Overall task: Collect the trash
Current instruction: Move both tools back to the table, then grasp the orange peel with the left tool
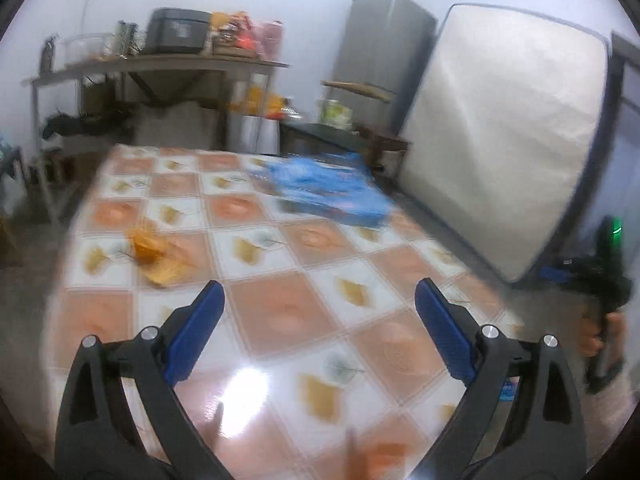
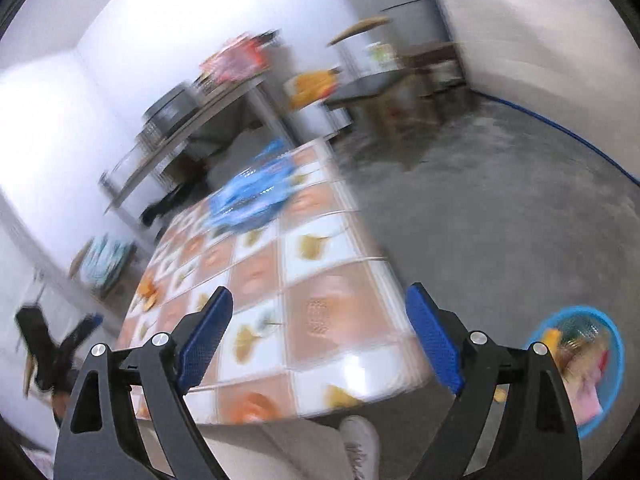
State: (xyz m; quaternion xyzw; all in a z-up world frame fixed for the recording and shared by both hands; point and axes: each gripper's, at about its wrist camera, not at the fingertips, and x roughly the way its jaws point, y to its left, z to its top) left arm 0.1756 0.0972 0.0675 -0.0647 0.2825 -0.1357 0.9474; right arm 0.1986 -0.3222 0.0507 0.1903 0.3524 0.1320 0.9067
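A checked orange-and-white table fills the left wrist view. On its left part lies a crumpled orange wrapper; a blue plastic bag lies at the far right. My left gripper hangs open above the table with nothing between its fingers. In the right wrist view my right gripper is open and empty, held high over the table's near corner. The blue bag and the orange wrapper show there too. A blue basket with mixed trash stands on the floor at the right.
A mattress leans on the wall to the right, a grey fridge beside it. A cluttered shelf table stands behind. A hand holding the other gripper shows at the right edge. A white shoe is below the table's corner.
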